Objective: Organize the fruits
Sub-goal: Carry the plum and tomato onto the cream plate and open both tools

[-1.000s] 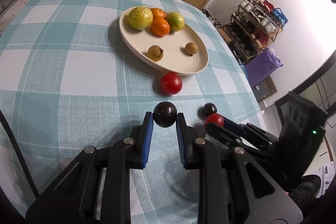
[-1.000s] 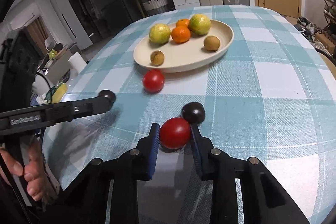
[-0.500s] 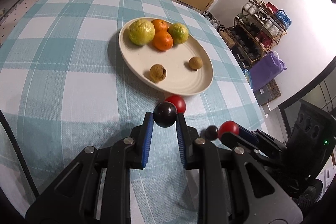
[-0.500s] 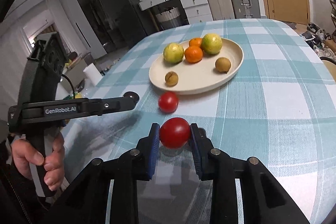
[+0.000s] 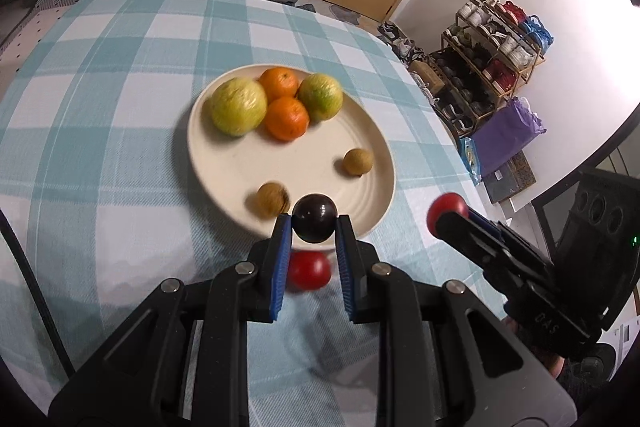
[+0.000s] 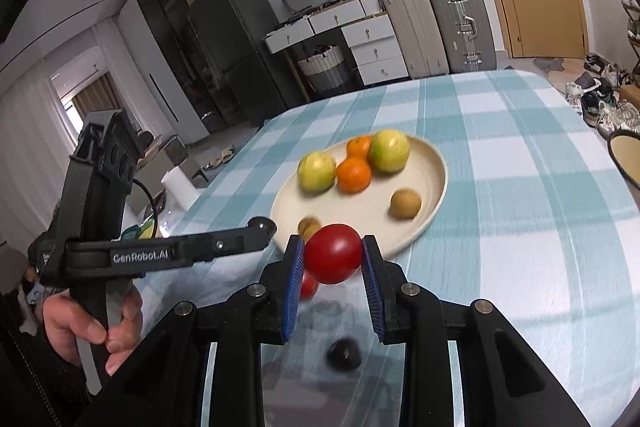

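Sorting fruit: partly done, judging by what already lies on the plate and what does not.
Table [image 5: 100, 75]: checked blue-and-white cloth, carrying the plate near its middle.
Plate [image 5: 372, 131]: cream, round; landmark for all below.
Far side of plate: two green-yellow fruits [image 5: 239, 105], and between them two oranges [image 5: 287, 118], all touching in a cluster; counted as done.
Near half of plate: two small brown fruits [image 5: 273, 200], well apart from each other; also done.
Left gripper [image 5: 312, 231]: narrowed onto a dark plum [image 5: 314, 218], held in the air over the plate's near rim; not yet set down.
Right gripper [image 6: 333, 254]: narrowed onto a red tomato [image 6: 333, 253], held up just short of the plate's near rim, on the side away from the left gripper.
Just outside plate's near rim: a second red tomato [image 5: 309, 270] on the cloth, below the left gripper; left to do.
Farther from plate than that tomato: a second dark plum [image 6: 343, 354] on the cloth, blurred, beneath the right gripper; left to do.
Progress: six pieces on the plate, two in the air close to it, two on the cloth.
Remaining, at a guess: lower and release both held pieces onto bare plate, then fetch the last two.
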`<state>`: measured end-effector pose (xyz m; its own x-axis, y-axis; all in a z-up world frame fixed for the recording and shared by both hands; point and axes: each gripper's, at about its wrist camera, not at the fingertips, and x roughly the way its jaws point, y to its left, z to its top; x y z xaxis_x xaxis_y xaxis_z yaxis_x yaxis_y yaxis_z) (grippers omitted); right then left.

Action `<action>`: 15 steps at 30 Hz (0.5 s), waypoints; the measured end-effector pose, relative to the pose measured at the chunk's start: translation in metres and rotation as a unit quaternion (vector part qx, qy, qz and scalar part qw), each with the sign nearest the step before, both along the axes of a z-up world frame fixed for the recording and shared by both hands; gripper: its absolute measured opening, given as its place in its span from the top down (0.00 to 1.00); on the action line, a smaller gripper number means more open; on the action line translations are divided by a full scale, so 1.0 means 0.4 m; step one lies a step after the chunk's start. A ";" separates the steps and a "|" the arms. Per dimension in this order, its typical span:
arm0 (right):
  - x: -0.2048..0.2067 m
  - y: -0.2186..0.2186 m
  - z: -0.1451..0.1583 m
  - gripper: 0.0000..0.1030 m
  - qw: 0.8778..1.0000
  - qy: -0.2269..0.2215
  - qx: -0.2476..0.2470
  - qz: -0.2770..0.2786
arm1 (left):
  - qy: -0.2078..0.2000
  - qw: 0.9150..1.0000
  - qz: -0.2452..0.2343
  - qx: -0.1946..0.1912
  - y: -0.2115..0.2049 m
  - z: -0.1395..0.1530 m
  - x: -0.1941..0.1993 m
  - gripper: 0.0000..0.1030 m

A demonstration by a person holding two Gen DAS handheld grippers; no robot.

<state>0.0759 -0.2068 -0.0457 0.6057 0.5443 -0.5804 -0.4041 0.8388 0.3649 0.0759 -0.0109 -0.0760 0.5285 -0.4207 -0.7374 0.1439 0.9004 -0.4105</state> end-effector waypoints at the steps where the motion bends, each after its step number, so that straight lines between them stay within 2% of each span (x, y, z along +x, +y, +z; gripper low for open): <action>1: 0.013 -0.003 0.003 0.72 1.000 -0.001 0.001 -0.001 | -0.001 1.000 -0.001 0.000 -0.004 0.003 0.011 0.81; 10: 0.130 0.011 0.001 0.72 1.000 0.003 -0.026 0.006 | -0.004 1.000 -0.015 0.007 -0.053 0.018 0.134 0.81; 15: 0.189 0.024 -0.023 0.72 0.999 0.012 -0.041 0.011 | 0.015 1.000 -0.024 -0.004 -0.074 -0.001 0.213 0.81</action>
